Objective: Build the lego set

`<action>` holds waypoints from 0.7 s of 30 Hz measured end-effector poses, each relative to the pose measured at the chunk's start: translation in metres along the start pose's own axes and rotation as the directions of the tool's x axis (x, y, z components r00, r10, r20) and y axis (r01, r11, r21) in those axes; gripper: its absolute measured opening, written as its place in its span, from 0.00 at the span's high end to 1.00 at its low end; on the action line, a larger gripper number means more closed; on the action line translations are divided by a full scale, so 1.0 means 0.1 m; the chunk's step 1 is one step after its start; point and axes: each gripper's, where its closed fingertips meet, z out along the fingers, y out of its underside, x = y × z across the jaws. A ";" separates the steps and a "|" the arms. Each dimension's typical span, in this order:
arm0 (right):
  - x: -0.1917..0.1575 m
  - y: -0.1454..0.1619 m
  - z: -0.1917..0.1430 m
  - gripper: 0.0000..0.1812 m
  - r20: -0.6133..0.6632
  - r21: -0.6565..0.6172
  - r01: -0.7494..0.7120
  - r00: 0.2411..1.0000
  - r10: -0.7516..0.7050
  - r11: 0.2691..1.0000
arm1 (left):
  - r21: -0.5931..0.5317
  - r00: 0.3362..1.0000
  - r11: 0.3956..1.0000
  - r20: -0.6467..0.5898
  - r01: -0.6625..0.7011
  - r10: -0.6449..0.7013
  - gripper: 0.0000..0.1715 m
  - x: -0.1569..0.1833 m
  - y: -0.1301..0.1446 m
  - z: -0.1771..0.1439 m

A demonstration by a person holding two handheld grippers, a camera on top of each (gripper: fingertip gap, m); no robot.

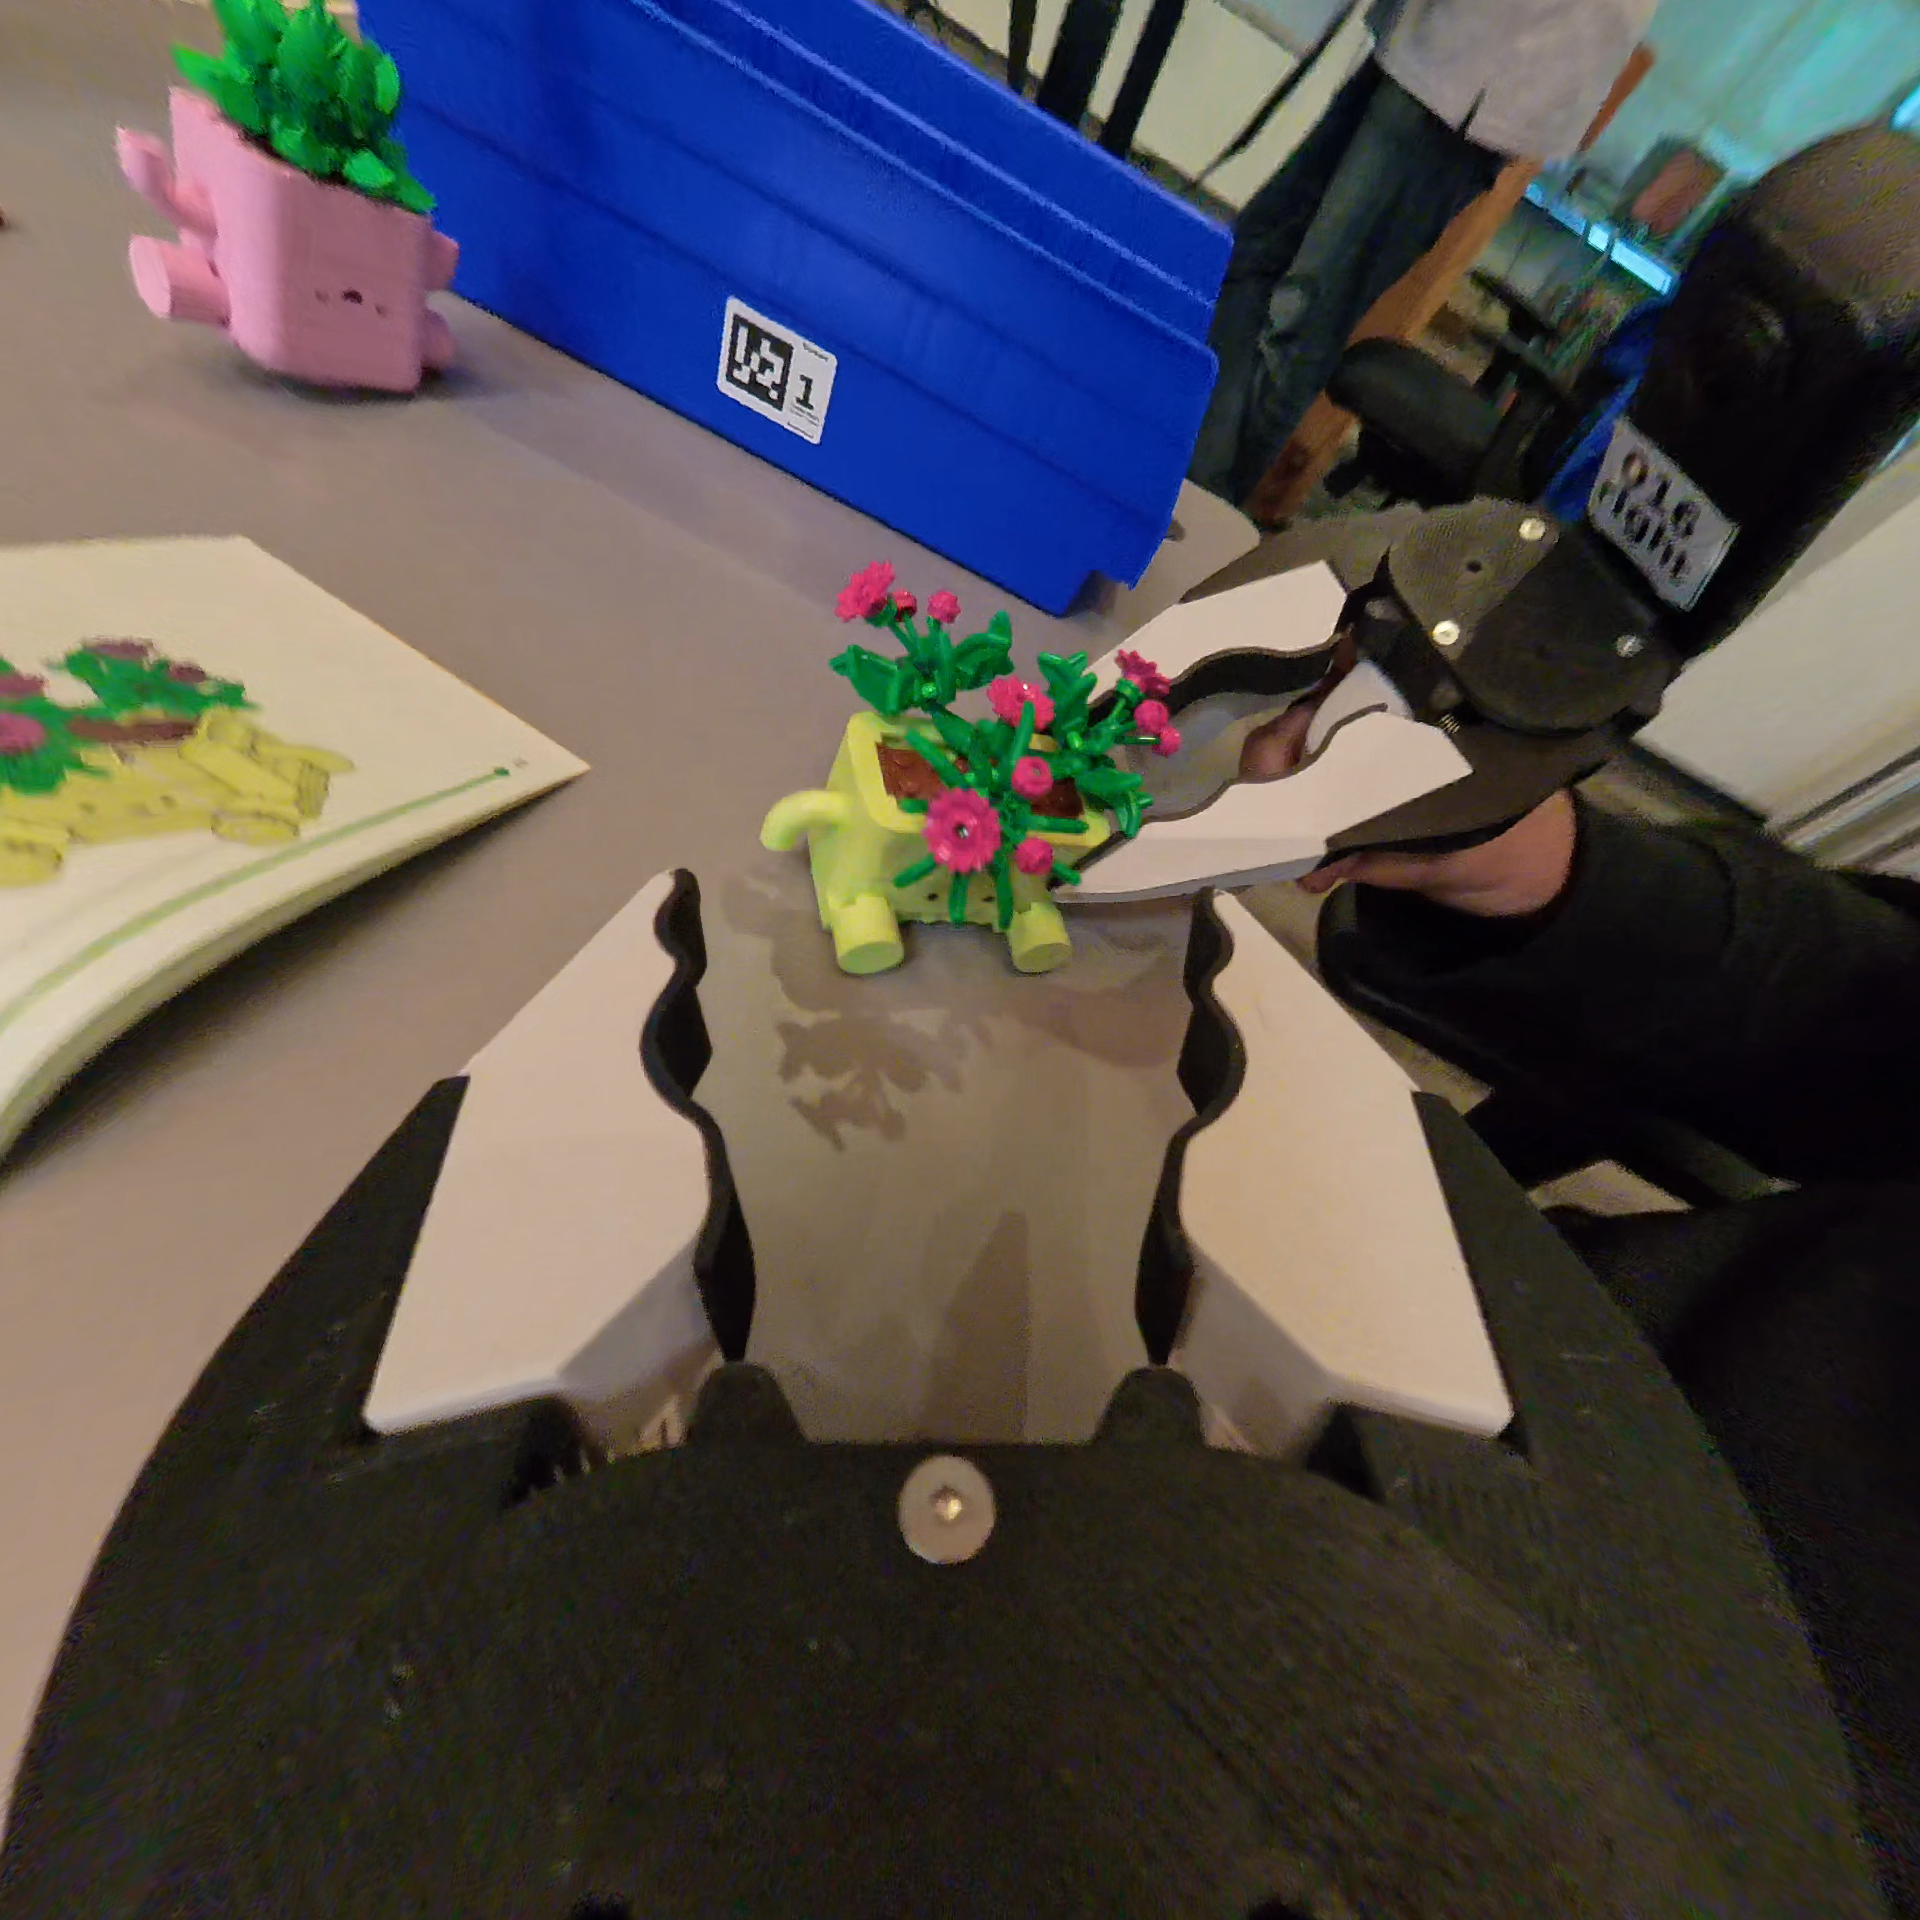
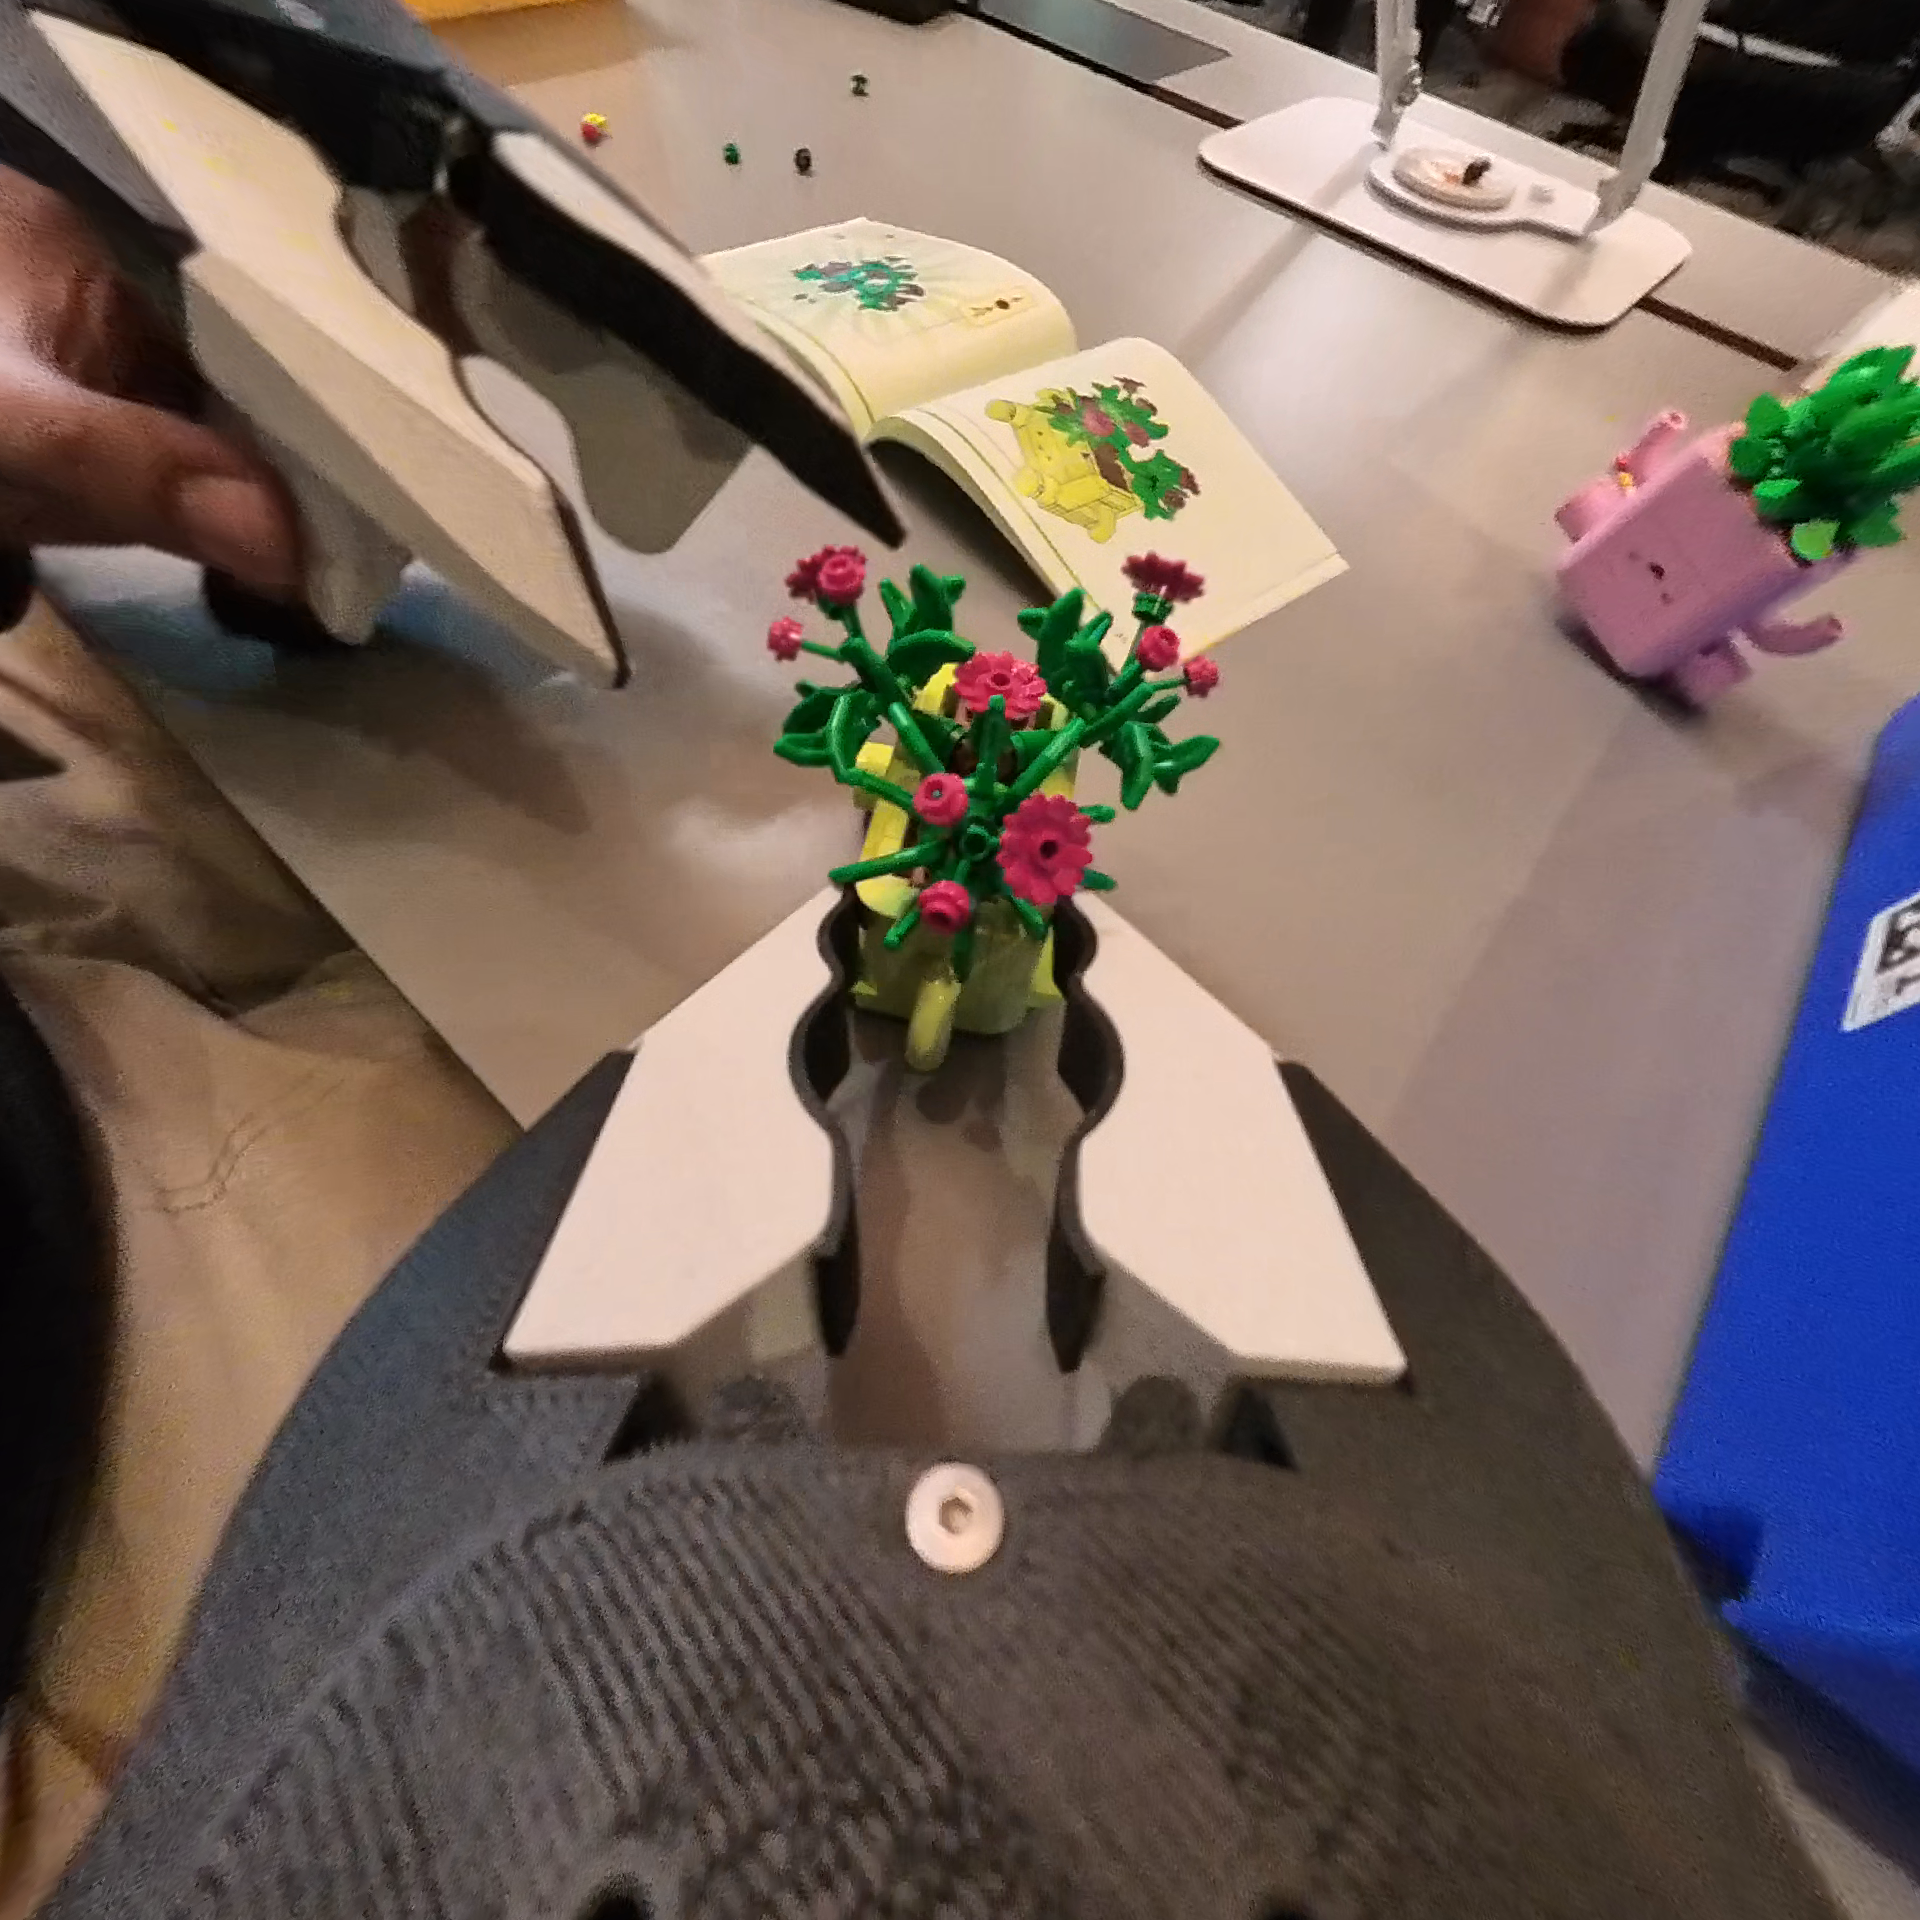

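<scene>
Grey table (image 1: 540,540) holds booklet (image 1: 208,748), blue bin (image 1: 831,260); left tool (image 1: 940,904) gapes, right tool (image 2: 951,935) clasps yellow planter (image 2: 956,987).

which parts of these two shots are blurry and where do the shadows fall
Left wrist view: booklet and pink planter soft, yellow planter sharp, its shadow falling toward the camera. Right wrist view: left tongs and blue bin smeared, flowers crisp.

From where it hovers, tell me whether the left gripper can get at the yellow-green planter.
Probably yes: the left gripper is open with bare table ahead, though the right gripper crowds the yellow-green planter from one side.
</scene>
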 end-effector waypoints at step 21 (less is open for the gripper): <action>0.18 -0.03 -0.44 0.63 0.071 0.065 0.119 0.990 -0.124 0.991 | -0.297 0.895 0.872 -0.344 -0.389 0.283 0.63 -0.02 0.13 0.65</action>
